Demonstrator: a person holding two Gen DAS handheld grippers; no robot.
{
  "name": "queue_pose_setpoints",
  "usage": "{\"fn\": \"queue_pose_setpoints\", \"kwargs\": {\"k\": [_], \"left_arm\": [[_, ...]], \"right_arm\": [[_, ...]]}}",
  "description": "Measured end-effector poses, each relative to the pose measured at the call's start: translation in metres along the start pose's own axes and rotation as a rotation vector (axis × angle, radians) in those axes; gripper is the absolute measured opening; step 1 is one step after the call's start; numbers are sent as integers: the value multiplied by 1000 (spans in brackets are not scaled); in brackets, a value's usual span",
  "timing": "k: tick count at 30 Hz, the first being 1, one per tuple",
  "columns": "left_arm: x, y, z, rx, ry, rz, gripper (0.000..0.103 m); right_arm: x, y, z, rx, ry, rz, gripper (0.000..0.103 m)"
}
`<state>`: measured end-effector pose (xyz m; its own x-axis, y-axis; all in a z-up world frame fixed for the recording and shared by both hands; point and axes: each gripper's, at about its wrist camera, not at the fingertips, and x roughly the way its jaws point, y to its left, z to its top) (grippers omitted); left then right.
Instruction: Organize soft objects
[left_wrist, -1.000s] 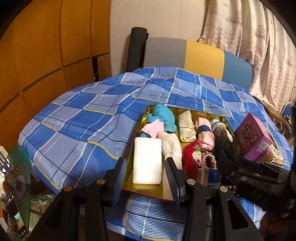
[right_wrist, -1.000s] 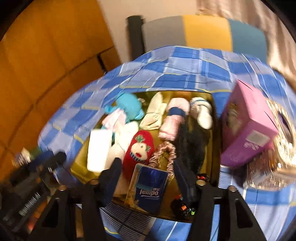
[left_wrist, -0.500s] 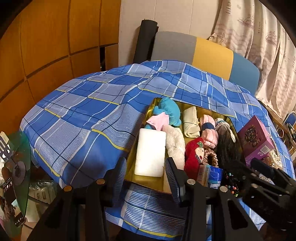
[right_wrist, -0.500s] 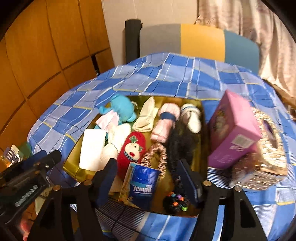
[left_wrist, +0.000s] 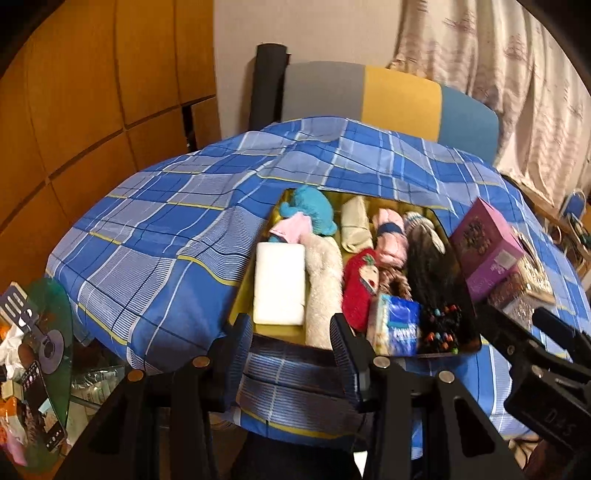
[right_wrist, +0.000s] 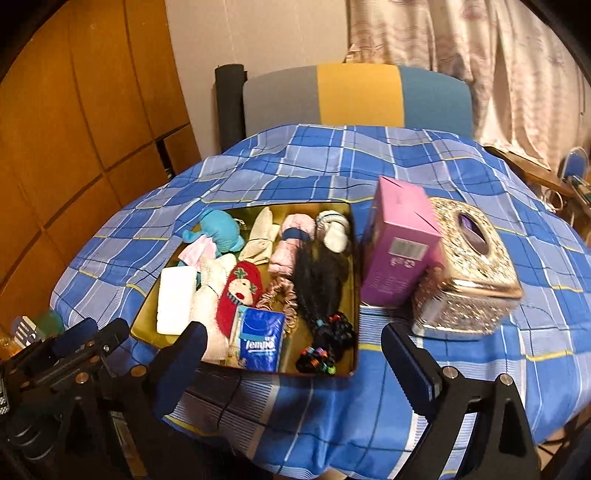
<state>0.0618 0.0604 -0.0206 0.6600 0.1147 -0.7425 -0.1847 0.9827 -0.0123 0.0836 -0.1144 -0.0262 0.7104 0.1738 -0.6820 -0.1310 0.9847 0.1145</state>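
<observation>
A gold tray (right_wrist: 317, 208) sits on the blue plaid tablecloth, full of soft things: a teal plush (right_wrist: 221, 230), a white foam block (right_wrist: 174, 299), a red doll-face sock (right_wrist: 240, 291), a Tempo tissue pack (right_wrist: 260, 339), pink rolled socks (right_wrist: 293, 240), a black wig (right_wrist: 321, 273) and beaded hair ties (right_wrist: 319, 360). The tray also shows in the left wrist view (left_wrist: 242, 295). My left gripper (left_wrist: 291, 345) is open and empty at the tray's near edge. My right gripper (right_wrist: 295, 369) is wide open and empty, just before the tray's front rim.
A purple box (right_wrist: 399, 243) and a glittery gold tissue box (right_wrist: 469, 273) stand right of the tray. A chair with a grey, yellow and blue back (right_wrist: 354, 98) is behind the table. Clutter and a phone (left_wrist: 40, 402) lie low at the left.
Both grippers have drawn back and up from the tray. My right gripper has opened wider. Nothing in the tray has moved.
</observation>
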Motion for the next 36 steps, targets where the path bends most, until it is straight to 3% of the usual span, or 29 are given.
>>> {"fn": "queue_pose_setpoints", "kwargs": {"k": [5,10,13,17,20,26,36], "left_arm": [[-7,-3,-7,21,6,14,44],[-20,1,-10,11,-9,26,44],[-28,4,-12,5,-26,35,44],[-32,6,-13,1,-9,38,44],[-37,4,-13,6,-16,36,44],[-45,2,-16,3,-27,23,44],[-45,2,-16,5,-25,31,44]], "right_arm": [[-10,-5,-7,13,-11,-27,96],[-34,4,-3,-8,-105,-51,103],[-44,17,-3,-64,-142,-124,103],[-45,19,-9,-75,-110,-190,103],[-42,10,-10,-6,-49,-235,103],[-38,-2,-14,79,18,-216,103],[-43,6,-12,40,6,-229,103]]}}
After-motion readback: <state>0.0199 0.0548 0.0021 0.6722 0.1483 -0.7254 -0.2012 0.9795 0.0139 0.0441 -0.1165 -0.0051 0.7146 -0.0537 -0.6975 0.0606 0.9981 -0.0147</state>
